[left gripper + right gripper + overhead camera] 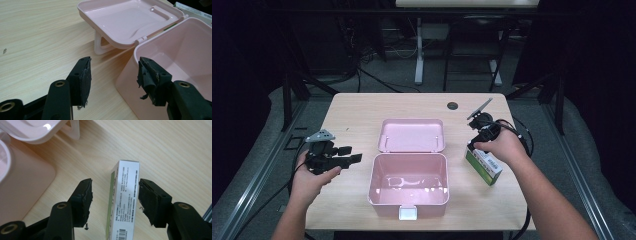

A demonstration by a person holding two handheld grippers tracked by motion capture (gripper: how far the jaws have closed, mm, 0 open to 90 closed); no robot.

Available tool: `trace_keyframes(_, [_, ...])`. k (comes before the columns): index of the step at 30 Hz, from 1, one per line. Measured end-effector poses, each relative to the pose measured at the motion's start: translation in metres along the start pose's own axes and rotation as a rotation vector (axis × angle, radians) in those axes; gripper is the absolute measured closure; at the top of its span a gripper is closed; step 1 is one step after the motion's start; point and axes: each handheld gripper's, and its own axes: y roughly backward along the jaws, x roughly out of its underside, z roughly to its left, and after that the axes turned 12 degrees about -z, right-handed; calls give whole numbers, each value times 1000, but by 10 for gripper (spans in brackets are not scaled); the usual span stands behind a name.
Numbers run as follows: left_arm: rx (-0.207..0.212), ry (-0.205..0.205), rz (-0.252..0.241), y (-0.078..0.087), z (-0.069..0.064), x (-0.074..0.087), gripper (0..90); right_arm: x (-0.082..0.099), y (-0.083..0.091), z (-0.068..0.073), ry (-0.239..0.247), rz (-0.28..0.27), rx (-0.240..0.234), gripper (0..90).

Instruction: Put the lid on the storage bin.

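An open pink plastic box [373,181] stands mid-table, its lid [412,135] folded back and its inside bare. A green and white carton [484,167] lies to its right. My right gripper [475,144] points down over the carton's far end. In the right gripper view it [115,192] is open and the carton [125,195] lies between the jaws, close to the right pad [147,200], with a gap at the left pad. My left gripper [352,154] is held left of the box. It [113,72] stands open and empty beside the box's wall [130,85].
A white latch [407,213] sticks out from the box's near side, close to the table's front edge. A dark round grommet [452,105] sits near the far edge. Bare wood lies left of the box [347,120]. Desk legs and cables stand beyond the table.
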Motion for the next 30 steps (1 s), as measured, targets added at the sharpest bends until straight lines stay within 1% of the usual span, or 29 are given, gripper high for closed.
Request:
trace_keyframes(1, [-2, 7, 0, 0, 0, 0, 440, 0, -1, -1, -6, 6, -3, 448])
trace_keyframes(4, [-3, 9, 0, 0, 0, 1, 440, 1, -3, -4, -19, 30, 5, 454])
trace_keyframes(5, [-3, 6, 1, 0, 0, 1, 440, 1, -4, -5, -13, 40, 9, 456])
trace_keyframes(8, [-4, 8, 0, 0, 1, 1, 440, 1, -6, -9, -20, 65, 15, 469])
trace_keyframes(10, [-3, 10, -1, 0, 1, 1, 440, 1, -7, -11, -20, 71, 19, 473])
trace_keyframes(16, [-4, 12, 3, -1, 1, 1, 440, 2, -11, -14, -40, 113, 15, 503])
trace_keyframes(23, [-4, 9, 4, 0, 2, 1, 440, 6, -17, -17, -27, 169, 5, 520])
trace_keyframes(26, [-6, 13, 3, 0, 2, 1, 440, 7, -20, -18, -28, 178, -3, 516])
trace_keyframes(28, [-6, 14, 3, 0, 2, 1, 440, 7, -21, -19, -26, 193, -5, 516])
trace_keyframes(30, [-6, 14, 5, -1, 2, 2, 440, 7, -22, -19, -27, 195, -5, 516])
